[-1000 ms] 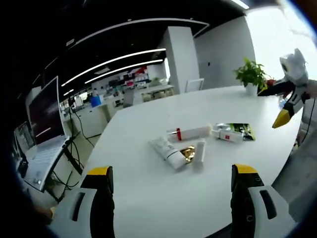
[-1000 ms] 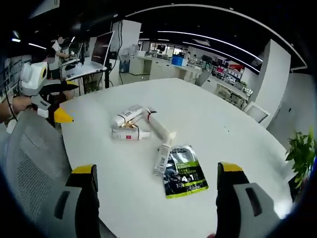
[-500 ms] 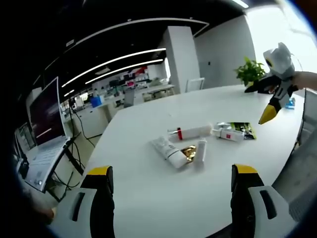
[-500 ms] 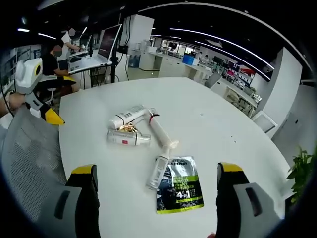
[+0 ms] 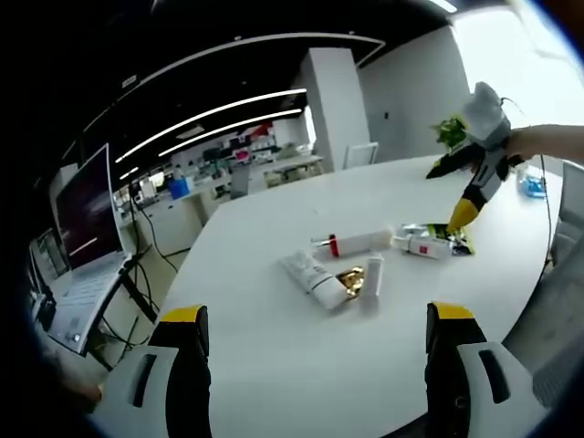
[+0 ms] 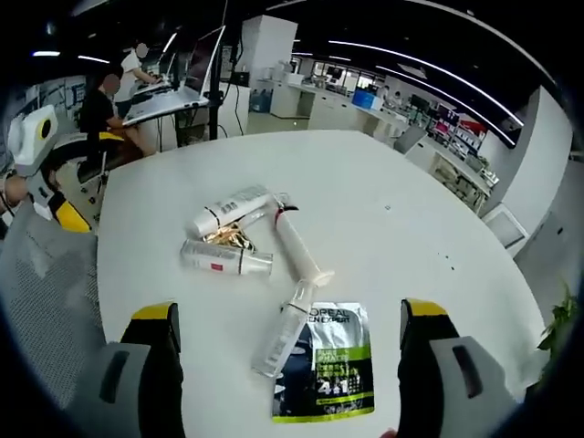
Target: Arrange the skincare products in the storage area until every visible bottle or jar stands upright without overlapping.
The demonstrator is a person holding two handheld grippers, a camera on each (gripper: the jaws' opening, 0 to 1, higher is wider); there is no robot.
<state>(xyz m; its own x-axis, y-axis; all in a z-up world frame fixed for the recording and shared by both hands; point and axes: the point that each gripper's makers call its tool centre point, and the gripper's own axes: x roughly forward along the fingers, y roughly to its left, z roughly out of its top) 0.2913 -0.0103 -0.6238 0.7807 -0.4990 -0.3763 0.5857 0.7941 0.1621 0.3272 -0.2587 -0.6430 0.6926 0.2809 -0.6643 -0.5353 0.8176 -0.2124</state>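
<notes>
A round white worktop (image 5: 274,338) stands in an open office under long curved ceiling light strips (image 5: 210,109), with a white pillar (image 5: 333,109), a potted plant (image 5: 449,132), a mesh chair (image 6: 46,301) and a monitor desk (image 5: 82,265) around it.

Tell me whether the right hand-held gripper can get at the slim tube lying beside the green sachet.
Probably yes. The right hand-held gripper is open, facing the slim tube, which lies flat beside the green sachet with bare table around and nothing in between.
</notes>
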